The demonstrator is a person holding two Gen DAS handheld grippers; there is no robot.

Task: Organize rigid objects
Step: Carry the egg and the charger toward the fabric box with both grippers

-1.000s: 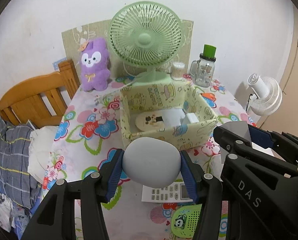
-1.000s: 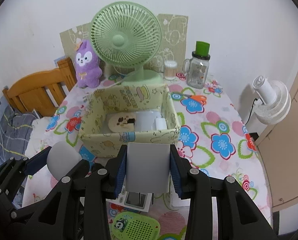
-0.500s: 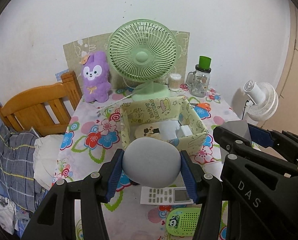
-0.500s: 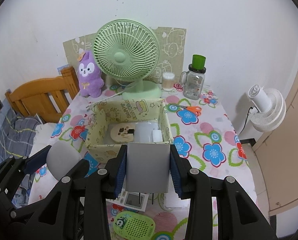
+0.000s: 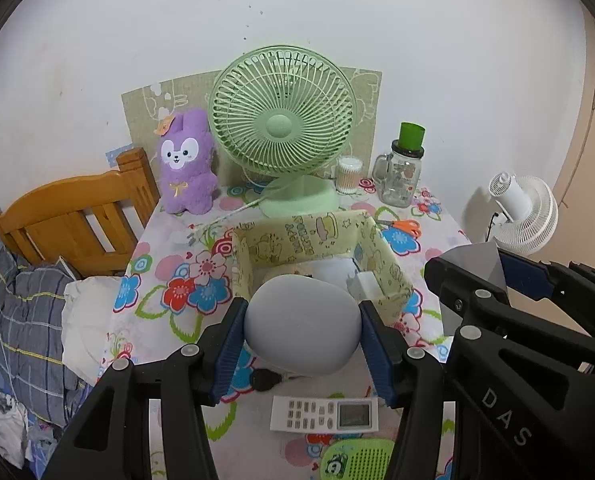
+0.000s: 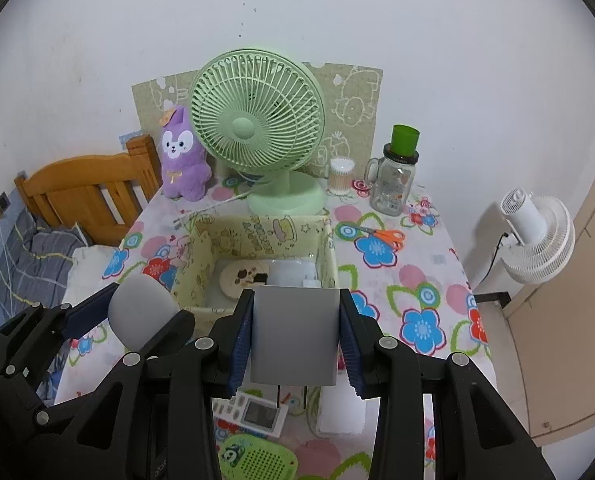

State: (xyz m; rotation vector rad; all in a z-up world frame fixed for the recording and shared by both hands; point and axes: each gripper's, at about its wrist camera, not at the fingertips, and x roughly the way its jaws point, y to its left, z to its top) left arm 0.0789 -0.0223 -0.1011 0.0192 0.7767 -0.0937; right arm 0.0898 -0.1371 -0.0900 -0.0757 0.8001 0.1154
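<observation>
Green desk fan (image 5: pixel 283 128) stood at table's back edge, purple plush rabbit (image 5: pixel 185 164) just left of it, cotton-swab jar (image 5: pixel 348 175) and green-lidded glass mug (image 5: pixel 403 172) to right. White floor fan (image 6: pixel 537 236) beside table; wooden bed frame (image 5: pixel 69 220) left.

Box (image 6: pixel 201 276) open on top at frame centre; green fan (image 6: pixel 257 128) blocks behind it. Bare table (image 6: pixel 417 280) at right, scissors (image 6: pixel 381 236) upper right.
</observation>
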